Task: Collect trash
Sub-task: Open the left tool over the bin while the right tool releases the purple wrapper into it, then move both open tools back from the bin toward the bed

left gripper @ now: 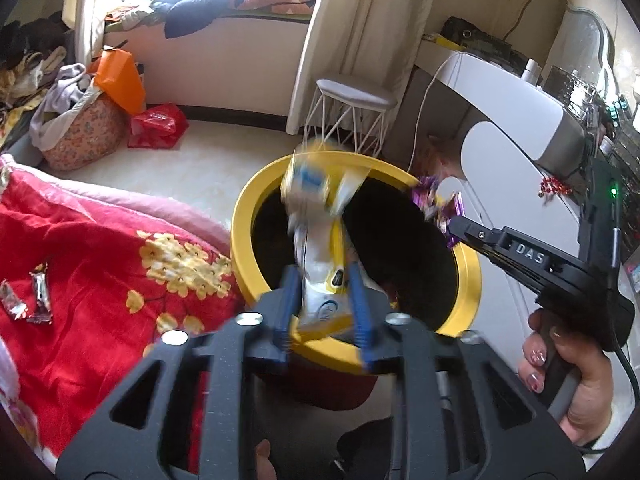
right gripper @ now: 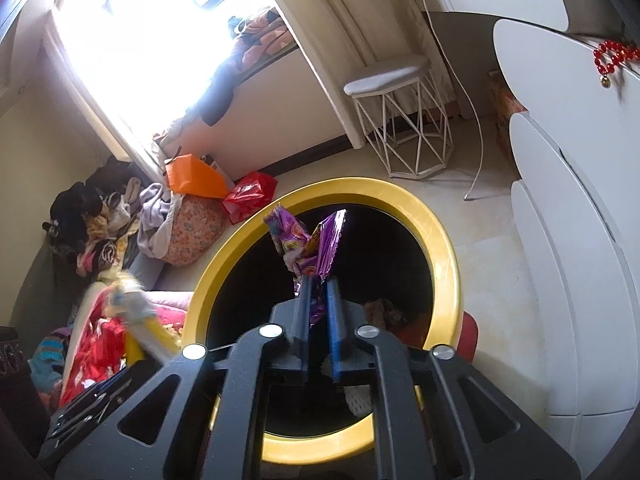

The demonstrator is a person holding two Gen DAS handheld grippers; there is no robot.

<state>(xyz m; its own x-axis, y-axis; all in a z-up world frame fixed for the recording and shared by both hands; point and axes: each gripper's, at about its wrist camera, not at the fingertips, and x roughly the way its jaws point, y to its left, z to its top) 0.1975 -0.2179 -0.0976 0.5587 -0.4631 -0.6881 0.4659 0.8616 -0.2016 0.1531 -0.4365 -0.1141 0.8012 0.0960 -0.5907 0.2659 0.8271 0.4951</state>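
Left wrist view, left to right. At the left edge two small foil wrappers lie uncollected on the red floral blanket. At centre the yellow-rimmed bin stands on the floor, its dark mouth open. The left gripper hangs over the near rim with a white-and-yellow packet standing up between its blue fingers; the jaws are parted, and daylight shows beside the packet, so the pads do not appear to press on it (the packet is motion-blurred, so contact cannot be ruled out). At the right the right gripper reaches over the far rim with a purple wrapper.

Right wrist view. The same purple wrapper sits between the right gripper's slightly spread fingers, over the bin mouth; the pads look slack on it, though I cannot tell whether its base is pinched.

Risks, in my judgement:
- The white-and-yellow packet is tall and sits near the rim; it could tip outward and land on the floor or blanket.
- The purple wrapper, being light foil, may cling to a pad and fail to drop.
- The two grippers are close and could knock together.
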